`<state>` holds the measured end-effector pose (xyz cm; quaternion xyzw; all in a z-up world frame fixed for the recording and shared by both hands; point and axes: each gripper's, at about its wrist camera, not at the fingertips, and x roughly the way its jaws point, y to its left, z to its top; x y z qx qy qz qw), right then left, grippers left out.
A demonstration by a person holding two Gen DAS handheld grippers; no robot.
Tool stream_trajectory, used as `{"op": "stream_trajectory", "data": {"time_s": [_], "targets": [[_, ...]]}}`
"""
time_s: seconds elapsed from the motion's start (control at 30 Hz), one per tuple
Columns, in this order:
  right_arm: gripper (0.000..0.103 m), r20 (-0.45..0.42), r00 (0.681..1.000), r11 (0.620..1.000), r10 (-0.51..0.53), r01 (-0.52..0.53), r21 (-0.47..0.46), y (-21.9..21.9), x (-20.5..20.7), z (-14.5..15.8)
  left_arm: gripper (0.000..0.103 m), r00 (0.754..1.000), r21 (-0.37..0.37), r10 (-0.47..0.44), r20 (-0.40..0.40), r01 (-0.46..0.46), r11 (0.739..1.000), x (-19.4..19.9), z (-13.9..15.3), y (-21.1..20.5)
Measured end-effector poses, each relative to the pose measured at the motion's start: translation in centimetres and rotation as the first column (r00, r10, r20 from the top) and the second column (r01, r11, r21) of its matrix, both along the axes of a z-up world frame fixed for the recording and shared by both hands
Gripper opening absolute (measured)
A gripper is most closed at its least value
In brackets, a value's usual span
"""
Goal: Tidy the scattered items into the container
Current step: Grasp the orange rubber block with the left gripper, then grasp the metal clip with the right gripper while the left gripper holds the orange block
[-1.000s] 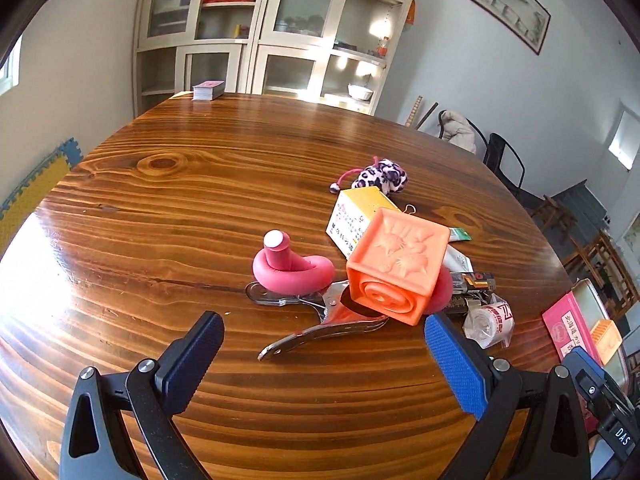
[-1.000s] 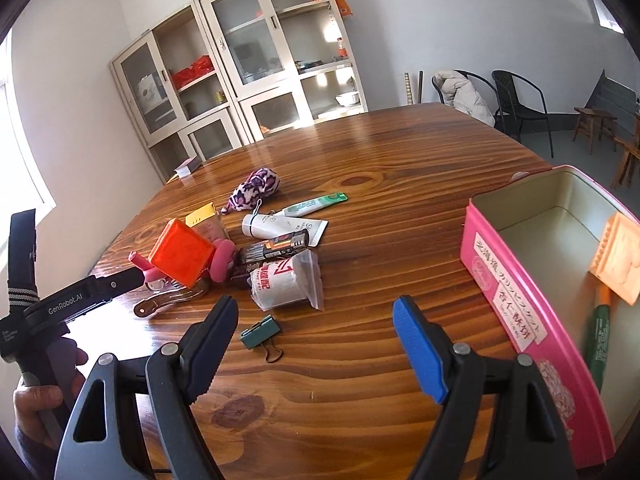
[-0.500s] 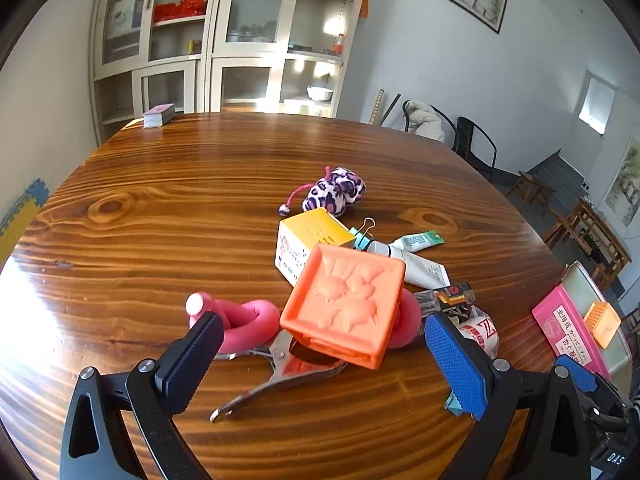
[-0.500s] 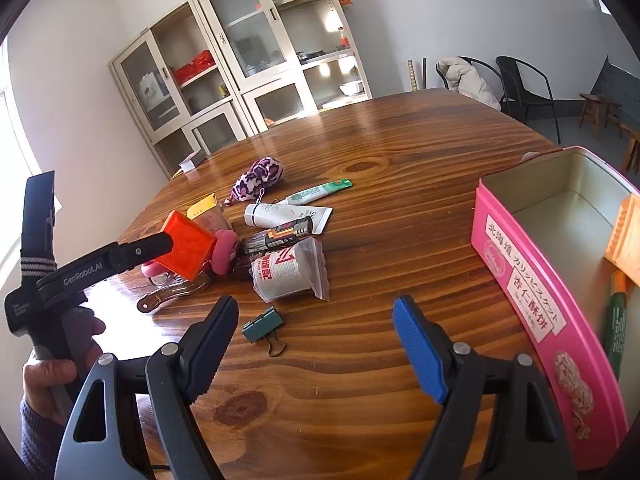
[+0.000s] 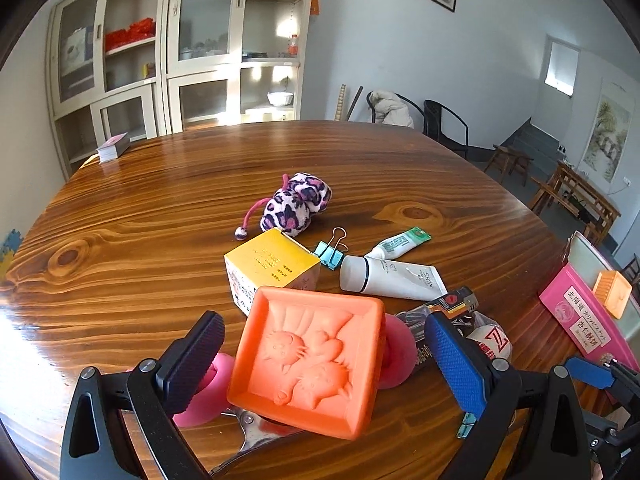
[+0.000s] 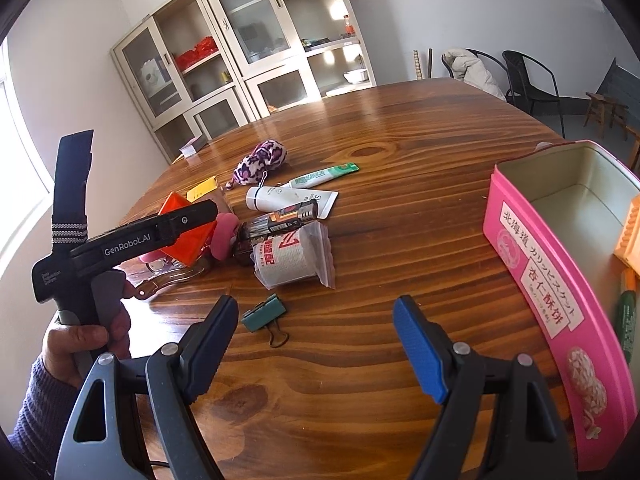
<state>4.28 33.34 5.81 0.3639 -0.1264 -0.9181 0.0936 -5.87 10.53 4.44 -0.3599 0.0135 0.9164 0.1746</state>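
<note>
Left wrist view: the left tongs [image 5: 320, 356] are closing in on the orange block [image 5: 306, 362], which over the last second is coming to sit between their spread, unclenched fingers in the pile on the table [image 5: 160, 216]. Farther right, the right tongs [image 6: 310, 354] are hovering released near the pink tin [image 6: 532, 280], so a grab looks imminent.

Access: bare tabletop [image 6: 404, 240] between clutter and pink tin [image 6: 532, 264]; orange block [image 5: 306, 364] hemmed by yellow box [image 5: 272, 264], pink toy [image 5: 396, 354], metal clamp [image 5: 256, 436].
</note>
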Motion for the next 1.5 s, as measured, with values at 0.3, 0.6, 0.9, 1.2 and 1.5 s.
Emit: {"op": "stream_trajectory", "data": {"time_s": [0.3,0.6,0.9,1.2,1.5], "targets": [[0.083,0.041,0.999,0.999,0.000,0.001,-0.040,0.2,-0.5,-0.8,0.053,0.999,0.033,0.023,0.033,-0.024,0.999,0.9,0.5,-1.2],[0.083,0.042,0.999,1.000,-0.013,0.014,-0.027,-0.1,-0.8,-1.1,0.053,0.997,0.063,0.071,0.028,-0.073,0.995,2.4,1.8,-2.8],[0.083,0.040,0.999,1.000,0.009,-0.010,0.028,-1.6,-2.0,-1.0,0.053,0.991,0.110,0.125,0.046,-0.129,0.985,4.1,2.0,-5.3],[0.083,0.028,0.999,0.998,0.046,-0.047,0.051,-3.8,-3.6,0.3,0.053,0.974,0.134,0.226,0.019,-0.226,0.965,5.2,2.8,-9.2],[0.083,0.035,0.976,0.975,0.213,-0.215,0.059,-9.8,-4.0,0.4,0.053,0.956,0.170,0.287,0.056,-0.293,0.941,5.3,2.3,-12.2]]}}
